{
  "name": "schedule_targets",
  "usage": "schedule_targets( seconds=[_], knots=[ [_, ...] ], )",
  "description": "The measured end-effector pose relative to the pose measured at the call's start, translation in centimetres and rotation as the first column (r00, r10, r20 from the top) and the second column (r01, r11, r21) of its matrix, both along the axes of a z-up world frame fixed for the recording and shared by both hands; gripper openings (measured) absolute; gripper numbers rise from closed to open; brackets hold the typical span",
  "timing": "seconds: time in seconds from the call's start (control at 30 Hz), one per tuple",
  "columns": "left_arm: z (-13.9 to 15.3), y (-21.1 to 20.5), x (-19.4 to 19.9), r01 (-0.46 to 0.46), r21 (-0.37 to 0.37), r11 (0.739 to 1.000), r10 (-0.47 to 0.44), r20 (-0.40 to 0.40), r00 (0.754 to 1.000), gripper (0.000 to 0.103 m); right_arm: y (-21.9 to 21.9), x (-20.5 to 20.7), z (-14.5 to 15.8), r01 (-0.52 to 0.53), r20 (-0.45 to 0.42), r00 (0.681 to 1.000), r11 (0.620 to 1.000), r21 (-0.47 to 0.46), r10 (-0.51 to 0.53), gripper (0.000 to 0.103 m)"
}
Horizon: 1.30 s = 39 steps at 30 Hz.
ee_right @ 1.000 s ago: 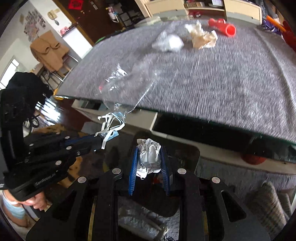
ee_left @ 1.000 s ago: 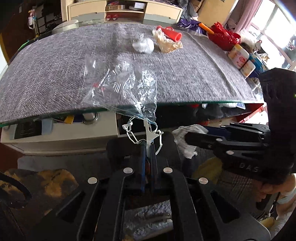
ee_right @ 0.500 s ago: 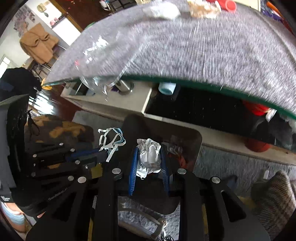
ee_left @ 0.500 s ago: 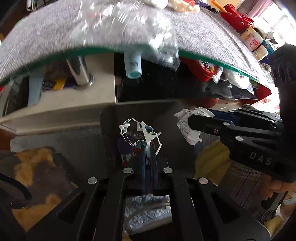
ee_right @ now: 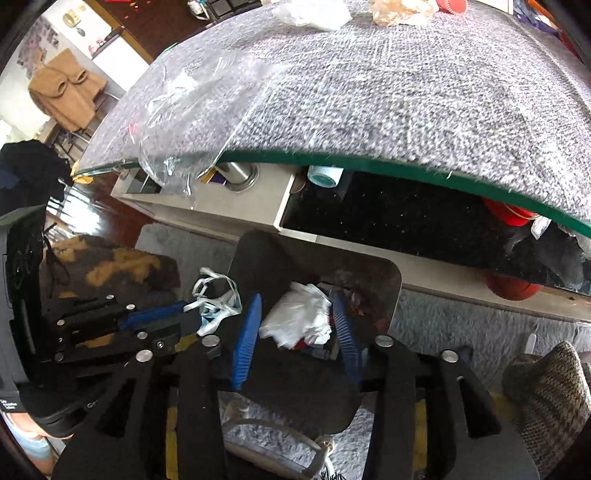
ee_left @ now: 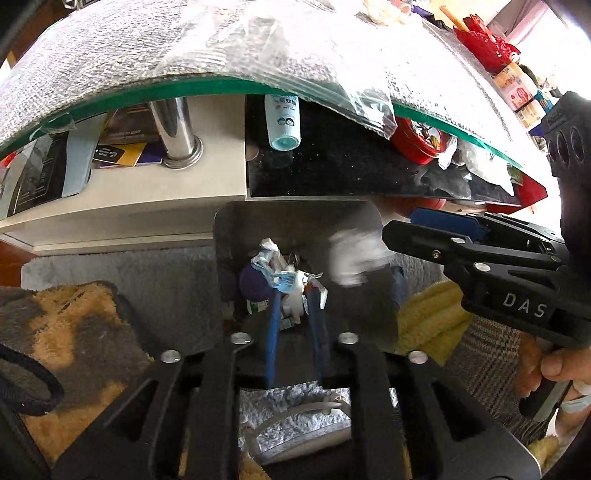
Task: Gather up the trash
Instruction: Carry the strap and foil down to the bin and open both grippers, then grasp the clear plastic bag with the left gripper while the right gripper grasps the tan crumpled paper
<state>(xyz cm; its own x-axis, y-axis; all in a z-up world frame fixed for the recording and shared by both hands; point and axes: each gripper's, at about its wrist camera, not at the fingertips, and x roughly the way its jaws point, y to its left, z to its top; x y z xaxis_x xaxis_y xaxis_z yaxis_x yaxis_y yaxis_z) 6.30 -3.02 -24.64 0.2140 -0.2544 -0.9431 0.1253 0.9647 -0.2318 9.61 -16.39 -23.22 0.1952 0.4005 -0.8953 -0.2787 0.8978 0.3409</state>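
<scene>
Both grippers point down into a dark bin (ee_left: pixel 295 218) on the floor by the table. My left gripper (ee_left: pixel 293 295) has its jaws opening; the white-and-blue face mask (ee_left: pixel 277 269) hangs loose at its fingertips, and the pads stand apart. My right gripper (ee_right: pixel 295 299) has its jaws opening too, and the crumpled white paper (ee_right: pixel 295 317) sits blurred between the pads, free of them. In the left wrist view that paper (ee_left: pixel 351 258) drops below the right gripper (ee_left: pixel 424 236). A clear plastic bag (ee_right: pixel 192 99) overhangs the table edge.
The glass table (ee_right: pixel 406 170) carries a grey mat with a white wad (ee_right: pixel 314 14) and a beige crumpled paper (ee_right: pixel 399 11) at the far side. Under it are a metal leg (ee_left: pixel 177 133), a bottle (ee_left: pixel 282 122) and red items. A brown patterned cushion (ee_left: pixel 74 332) lies left of the bin.
Both grippers have sunk from table height to just over the bin. Their jaws have parted, so the mask and the crumpled paper are let go.
</scene>
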Motion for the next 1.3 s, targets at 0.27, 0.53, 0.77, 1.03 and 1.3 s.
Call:
schedule_targets(
  seconds=[0.27, 0.53, 0.77, 1.03, 1.3],
  knots=[
    [2.0, 0.6, 0.1, -0.018, 0.041, 0.999, 0.016, 0.045, 0.999, 0.058, -1.5, 0.7, 2.1, 0.037, 0.064, 0.997, 0.999, -0.028, -0.035, 0.082],
    [6.6, 1.2, 0.9, -0.048, 0.067, 0.997, 0.037, 0.16, 0.986, 0.087, -4.6, 2.6, 6.6, 0.115, 0.19, 0.976, 0.993, -0.01, -0.111, 0.091],
    [9.5, 1.2, 2.8, -0.077, 0.086, 0.993, 0.054, 0.241, 0.969, 0.09, -7.1, 7.0, 8.8, 0.189, 0.267, 0.948, 0.982, -0.022, -0.176, 0.091],
    [10.0, 0.6, 6.3, -0.092, 0.104, 0.99, 0.062, 0.266, 0.962, 0.09, -6.5, 11.1, 10.2, 0.197, 0.312, 0.934, 0.98, -0.035, -0.176, 0.091],
    [8.9, 0.4, 8.6, -0.099, 0.098, 0.99, 0.072, 0.251, 0.965, 0.09, -4.3, 15.0, 8.7, 0.174, 0.321, 0.938, 0.979, -0.107, -0.131, 0.091]
  ],
)
